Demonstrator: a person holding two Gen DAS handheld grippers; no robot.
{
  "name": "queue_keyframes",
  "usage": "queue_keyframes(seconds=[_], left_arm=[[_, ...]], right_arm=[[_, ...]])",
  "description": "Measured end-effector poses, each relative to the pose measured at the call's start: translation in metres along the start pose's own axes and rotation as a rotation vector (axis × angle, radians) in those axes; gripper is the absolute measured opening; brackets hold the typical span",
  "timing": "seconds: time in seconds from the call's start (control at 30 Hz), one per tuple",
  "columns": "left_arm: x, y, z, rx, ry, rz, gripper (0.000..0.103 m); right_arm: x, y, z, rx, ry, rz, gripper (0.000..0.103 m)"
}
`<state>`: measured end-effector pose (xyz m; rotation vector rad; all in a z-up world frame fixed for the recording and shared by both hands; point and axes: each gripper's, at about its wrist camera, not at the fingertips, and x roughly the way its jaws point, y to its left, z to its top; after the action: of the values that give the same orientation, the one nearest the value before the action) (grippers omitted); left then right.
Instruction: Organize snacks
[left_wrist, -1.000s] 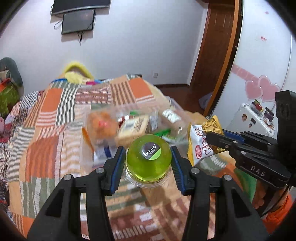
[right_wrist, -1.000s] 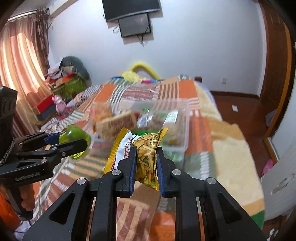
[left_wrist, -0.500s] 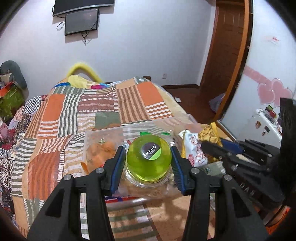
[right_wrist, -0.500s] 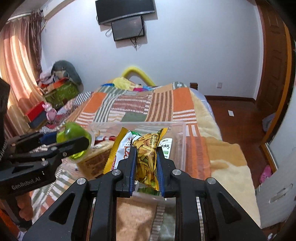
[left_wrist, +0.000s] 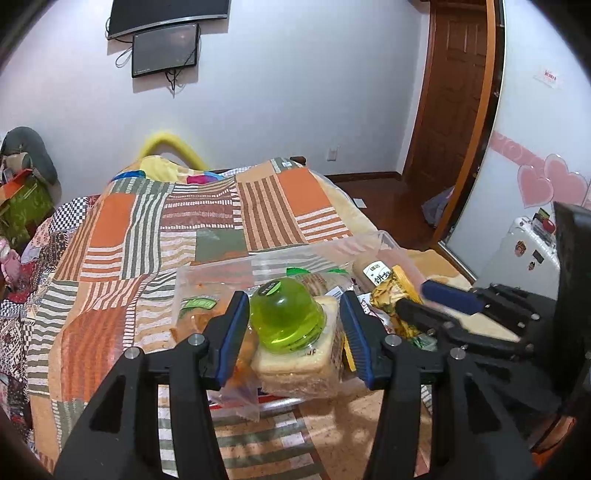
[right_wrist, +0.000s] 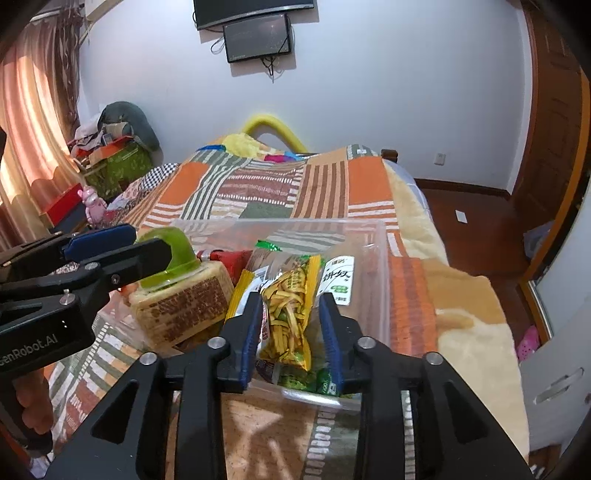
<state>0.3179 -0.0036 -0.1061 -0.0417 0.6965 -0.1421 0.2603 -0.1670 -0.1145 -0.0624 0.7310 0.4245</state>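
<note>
1. The left gripper (left_wrist: 293, 334) has its fingers spread wide; the green jelly cup (left_wrist: 287, 316) sits between them, touching neither, atop a wrapped sandwich (left_wrist: 295, 360).
2. The right gripper (right_wrist: 291, 334) is likewise spread; the snack bag (right_wrist: 290, 321) lies loose between its fingers, in the clear box (right_wrist: 380, 258).

Snack-crowded bin (right_wrist: 382, 258) beneath both tools
</note>
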Motion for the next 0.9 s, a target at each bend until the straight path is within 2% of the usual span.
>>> queue_keyframes(seconds=[0.13, 0.47, 0.53, 0.73, 0.83, 0.9], left_arm=[[-0.03, 0.004, -0.001, -0.03, -0.037, -0.018, 0.051], [-0.154, -0.01, 0.003, 0.002, -0.244, -0.011, 0.051], [-0.179, -0.016, 0.0, 0.008, -0.286, 0.006, 0.051], [-0.231, -0.026, -0.016, -0.006, -0.366, 0.035, 0.069], [-0.245, -0.028, -0.024, -0.014, -0.389, 0.039, 0.08], [-0.255, -0.031, -0.03, -0.006, -0.409, 0.058, 0.087]], right_arm=[[-0.027, -0.002, 0.006, 0.008, -0.049, 0.007, 0.034], [-0.137, 0.011, 0.02, 0.005, -0.257, 0.042, 0.034], [-0.157, 0.018, 0.019, 0.004, -0.296, 0.052, 0.037], [-0.202, 0.035, 0.009, -0.004, -0.386, 0.068, 0.054], [-0.216, 0.044, 0.004, -0.018, -0.413, 0.062, 0.066], [-0.217, 0.049, 0.002, -0.022, -0.425, 0.053, 0.079]])
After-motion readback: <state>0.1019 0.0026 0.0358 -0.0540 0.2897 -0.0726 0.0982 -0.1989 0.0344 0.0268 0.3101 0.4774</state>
